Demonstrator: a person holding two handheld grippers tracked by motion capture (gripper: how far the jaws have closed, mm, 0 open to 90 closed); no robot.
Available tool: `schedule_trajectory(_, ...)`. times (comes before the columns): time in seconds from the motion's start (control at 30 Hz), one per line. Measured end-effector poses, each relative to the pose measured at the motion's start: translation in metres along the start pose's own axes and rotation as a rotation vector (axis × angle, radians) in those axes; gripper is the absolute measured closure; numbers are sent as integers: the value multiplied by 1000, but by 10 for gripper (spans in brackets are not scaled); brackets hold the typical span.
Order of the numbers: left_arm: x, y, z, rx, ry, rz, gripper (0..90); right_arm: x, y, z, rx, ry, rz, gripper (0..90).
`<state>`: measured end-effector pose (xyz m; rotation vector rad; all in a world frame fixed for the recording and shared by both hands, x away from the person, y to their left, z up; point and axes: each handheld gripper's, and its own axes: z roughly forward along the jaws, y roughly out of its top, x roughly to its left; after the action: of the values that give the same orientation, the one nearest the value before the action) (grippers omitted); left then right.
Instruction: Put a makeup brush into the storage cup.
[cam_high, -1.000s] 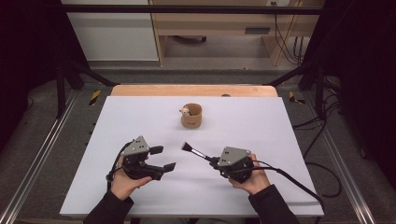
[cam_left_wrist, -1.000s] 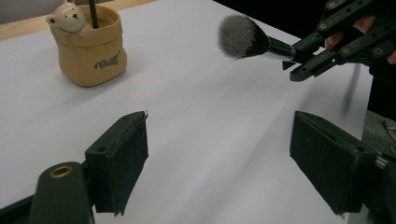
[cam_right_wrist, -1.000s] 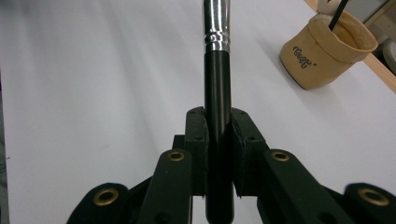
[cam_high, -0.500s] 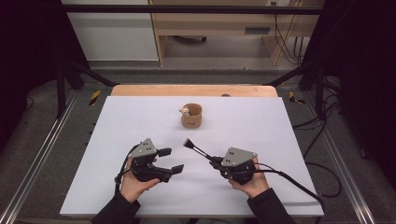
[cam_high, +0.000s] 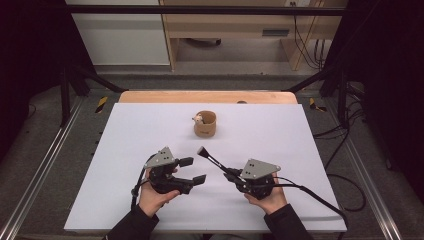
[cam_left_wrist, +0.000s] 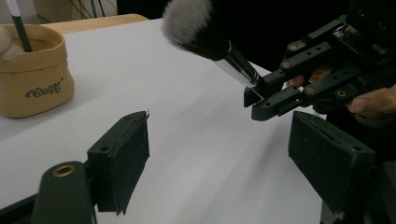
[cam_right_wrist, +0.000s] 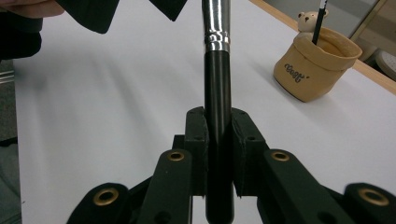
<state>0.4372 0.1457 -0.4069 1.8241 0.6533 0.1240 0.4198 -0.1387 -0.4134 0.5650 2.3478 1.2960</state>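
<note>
Brush (cam_high: 212, 161) clamped in right tool (cam_high: 231, 174), pouch (cam_high: 205, 124) beyond, well apart

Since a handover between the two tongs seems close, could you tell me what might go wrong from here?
1. The right tongs clamp the makeup brush only by the end of its handle, so a nudge from the open left tongs could tilt or twist it.
2. If the left tongs close on the soft bristles rather than the metal ferrule, the grip may slip.
3. The fabric cup stands apart ahead; a wide swing might tip it.
</note>
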Motion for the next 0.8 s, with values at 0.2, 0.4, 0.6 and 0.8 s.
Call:
schedule_trajectory(0.2, -4, 2, 7, -14, -7, 6, 204, -1, -1, -2, -22, 3, 18, 791)
schedule_trajectory(0.4, -6, 4, 11, -28, -16, 6, 213, 0, -1, -2, -29, 5, 24, 791)
schedule_trajectory(0.6, -8, 4, 14, -38, -31, 3, 222, 1, -1, -1, -40, 12, 30, 791)
schedule_trajectory(0.8, -10, 5, 19, -41, -42, 4, 232, 2, -1, -1, -43, 16, 30, 791)
